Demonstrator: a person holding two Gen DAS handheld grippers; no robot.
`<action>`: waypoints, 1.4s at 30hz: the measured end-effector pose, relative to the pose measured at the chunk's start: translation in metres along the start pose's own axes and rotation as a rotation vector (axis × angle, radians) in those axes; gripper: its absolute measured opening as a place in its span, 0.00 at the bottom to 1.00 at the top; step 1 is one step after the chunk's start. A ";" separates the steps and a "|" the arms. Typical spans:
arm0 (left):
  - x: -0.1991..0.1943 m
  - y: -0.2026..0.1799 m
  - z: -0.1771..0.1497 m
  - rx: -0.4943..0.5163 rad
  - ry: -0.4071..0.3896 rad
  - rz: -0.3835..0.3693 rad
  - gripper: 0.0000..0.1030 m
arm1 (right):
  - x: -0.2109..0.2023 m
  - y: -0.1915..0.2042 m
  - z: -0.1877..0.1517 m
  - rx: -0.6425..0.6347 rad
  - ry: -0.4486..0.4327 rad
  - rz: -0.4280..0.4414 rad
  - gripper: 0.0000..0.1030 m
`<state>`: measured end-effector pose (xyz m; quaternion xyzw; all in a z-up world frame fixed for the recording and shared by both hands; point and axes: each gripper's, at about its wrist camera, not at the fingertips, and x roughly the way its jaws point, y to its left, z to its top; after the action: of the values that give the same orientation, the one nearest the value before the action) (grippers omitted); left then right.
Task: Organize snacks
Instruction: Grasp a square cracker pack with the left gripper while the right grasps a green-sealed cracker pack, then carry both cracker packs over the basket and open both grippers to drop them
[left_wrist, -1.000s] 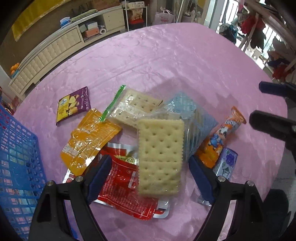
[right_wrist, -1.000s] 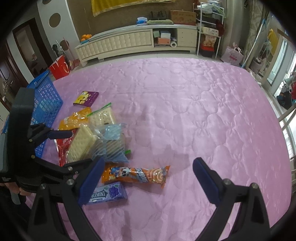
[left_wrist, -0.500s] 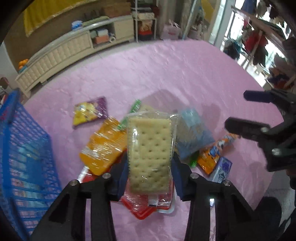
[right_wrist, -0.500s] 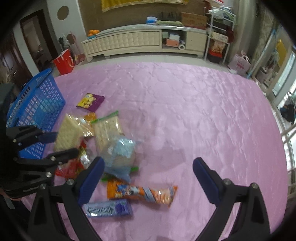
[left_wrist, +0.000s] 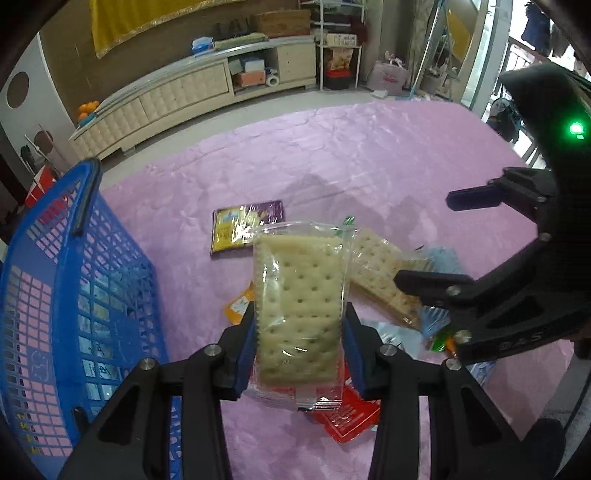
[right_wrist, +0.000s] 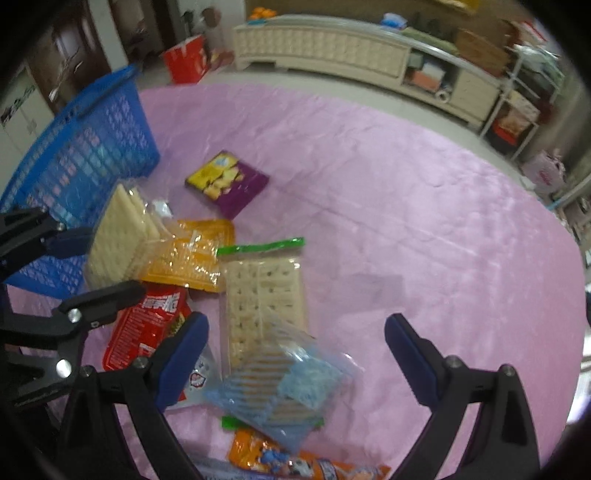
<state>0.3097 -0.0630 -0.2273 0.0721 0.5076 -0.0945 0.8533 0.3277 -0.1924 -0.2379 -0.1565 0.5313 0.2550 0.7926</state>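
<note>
Two grippers in view over a pink quilted cloth (right_wrist: 406, 206). Left gripper (left_wrist: 299, 343): blue pads pressed on both long edges of a clear-wrapped cracker pack (left_wrist: 301, 306), held up off the cloth, just beside the blue basket (left_wrist: 74, 295). Right gripper (right_wrist: 295, 354): jaws spread wide, holding nothing, poised above the snack pile. Nearest in the right wrist view: orange cartoon-print packet (right_wrist: 303, 461) at the lower edge; next, blue-tinted wafer bag (right_wrist: 280, 391), overlapping the lower end of a green-sealed cracker pack (right_wrist: 264, 291). To the left of these, a red packet (right_wrist: 147, 328) lies flat, partly under an orange packet (right_wrist: 188, 254). Beyond the pile, apart from it, a purple chip packet (right_wrist: 229, 182) lies alone on the cloth. Farther left, the basket stands on the cloth, some contents visible through its mesh wall but not identifiable. Farthest: long cream cabinet (right_wrist: 332, 48) along the wall; red bag (right_wrist: 184, 62) on the floor beside it.
</note>
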 end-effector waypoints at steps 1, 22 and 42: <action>0.001 0.001 0.000 -0.002 0.003 -0.006 0.38 | 0.006 0.002 0.002 -0.012 0.013 -0.006 0.95; 0.002 -0.005 0.000 -0.009 0.007 -0.021 0.38 | -0.010 0.020 -0.010 -0.049 -0.054 0.014 0.56; -0.130 0.002 -0.018 -0.032 -0.170 -0.049 0.38 | -0.157 0.078 -0.009 -0.055 -0.258 -0.029 0.55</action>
<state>0.2345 -0.0453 -0.1218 0.0377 0.4364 -0.1128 0.8918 0.2285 -0.1706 -0.0944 -0.1517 0.4155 0.2760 0.8533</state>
